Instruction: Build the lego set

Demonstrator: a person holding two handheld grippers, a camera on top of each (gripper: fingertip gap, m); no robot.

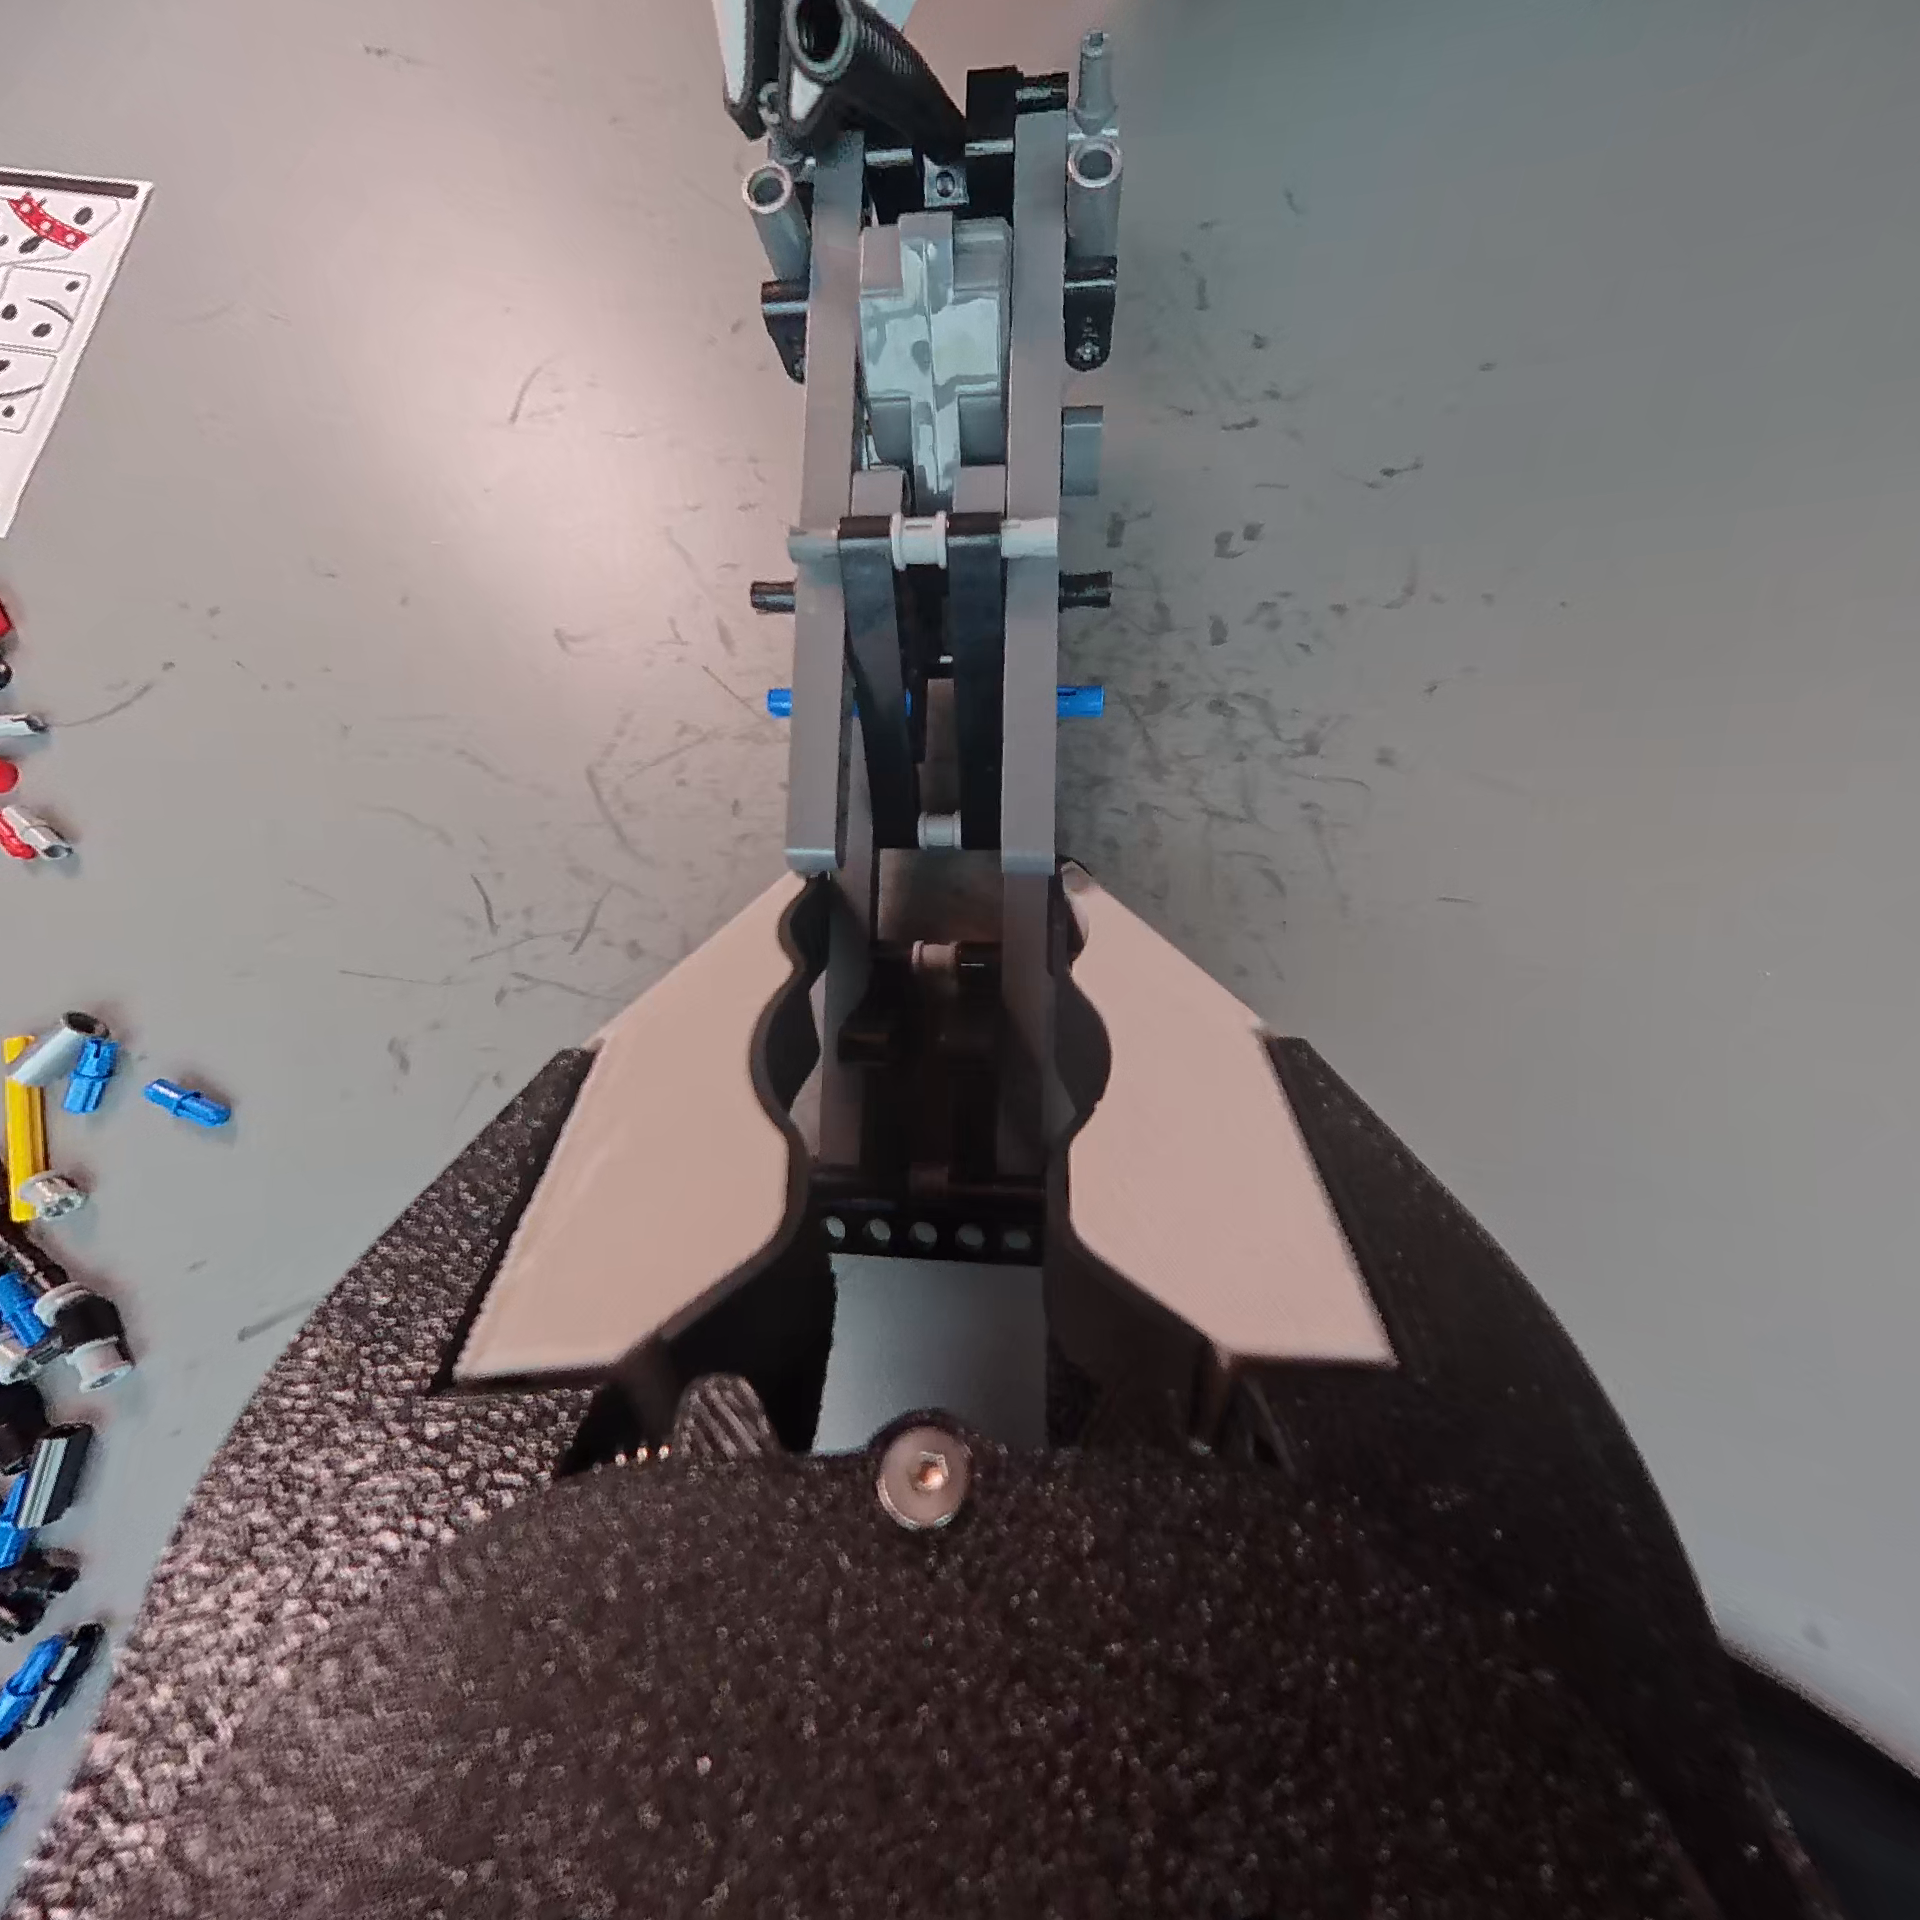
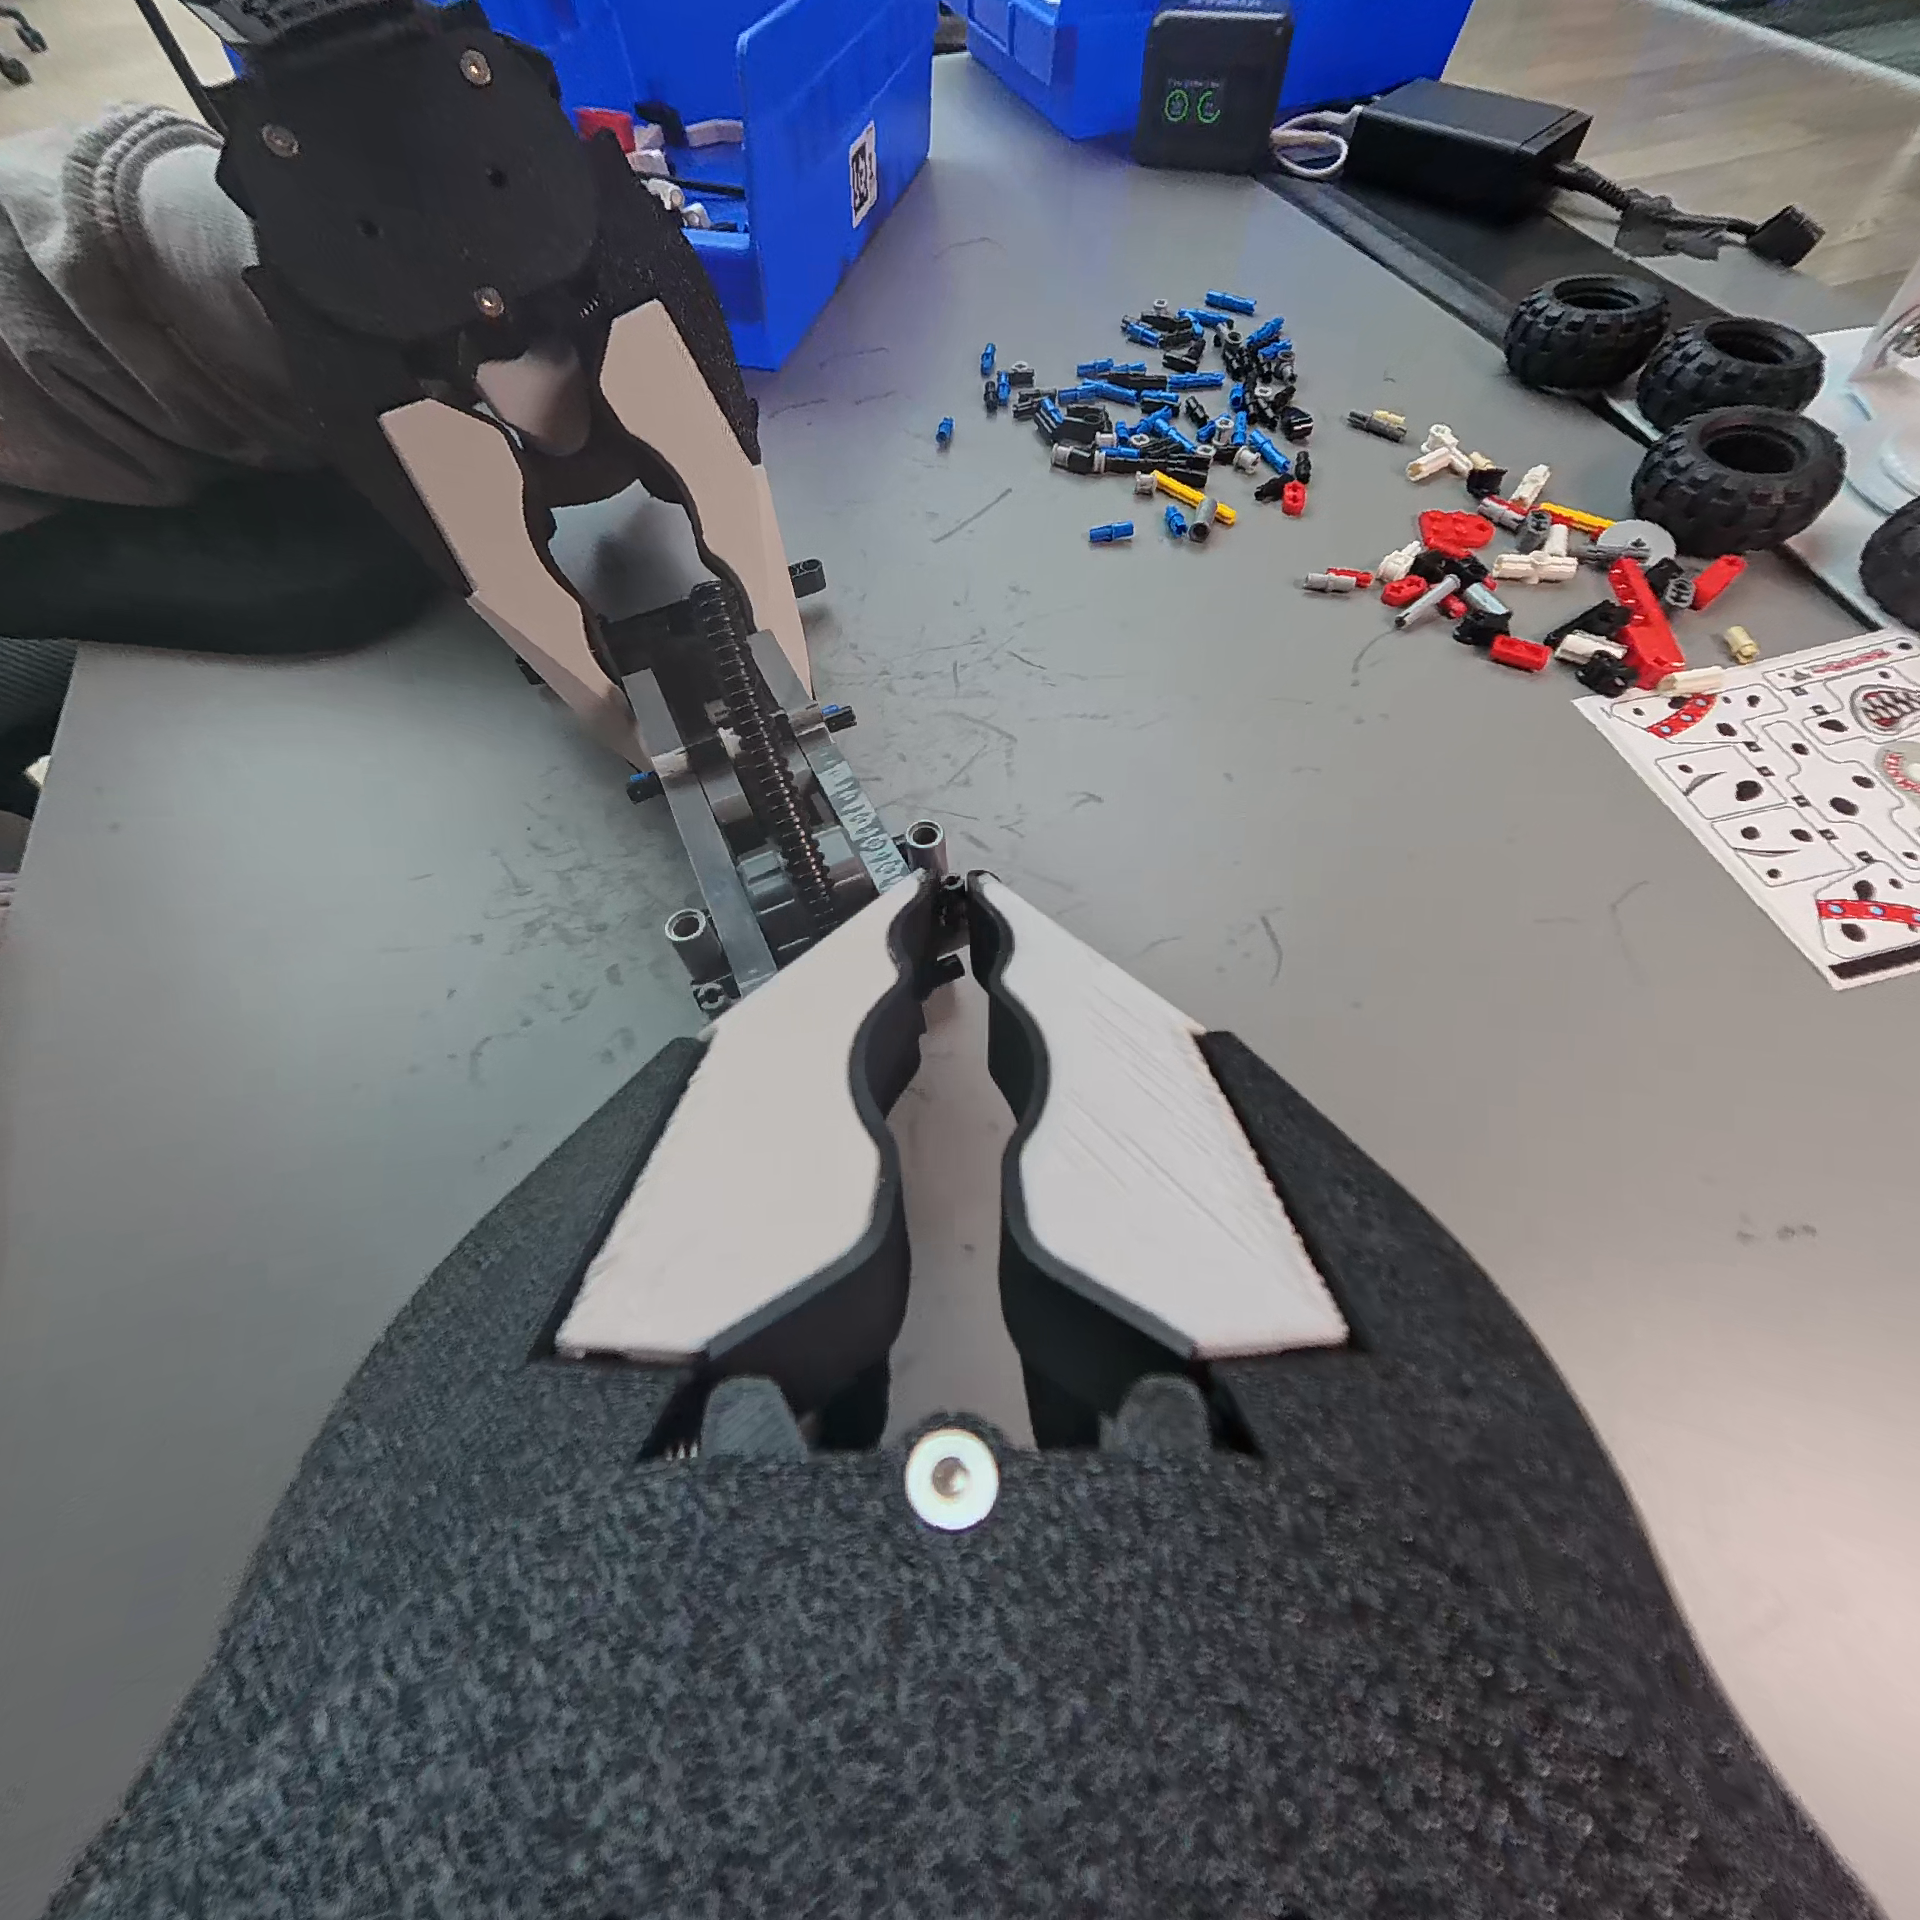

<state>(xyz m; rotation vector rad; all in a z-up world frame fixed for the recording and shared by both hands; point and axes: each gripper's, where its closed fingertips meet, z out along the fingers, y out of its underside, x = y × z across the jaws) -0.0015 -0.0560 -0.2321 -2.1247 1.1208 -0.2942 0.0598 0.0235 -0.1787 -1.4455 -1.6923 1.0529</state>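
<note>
While the left gripper [image 1: 935, 883] grasps the long grey frame [image 1: 930, 582] on the table [image 2: 1351, 1143] | right gripper [image 2: 951, 883] pinches its near-end black pin | wheels [image 2: 1735, 473], loose bits [image 2: 1164, 416] far right still unused.

- The place looked like a lab or workshop bench set up for recording assembly work.
- The table [image 2: 1351, 1195] was a plain grey worktop, scuffed and scratched all over.
- Blue bins [image 2: 831, 177] with a square code tag stood at the far edge, holding loose parts.
- A small black device [image 2: 1210, 88] with a lit screen stood beside a black power brick [image 2: 1465, 140] and its cables.
- Small parts [image 2: 1174, 405] lay sorted in heaps by colour, with black tyres [image 2: 1735, 473] and a sticker sheet [image 2: 1787, 800] near them.
- Pale wood flooring [image 2: 1704, 145] showed beyond the table.
</note>
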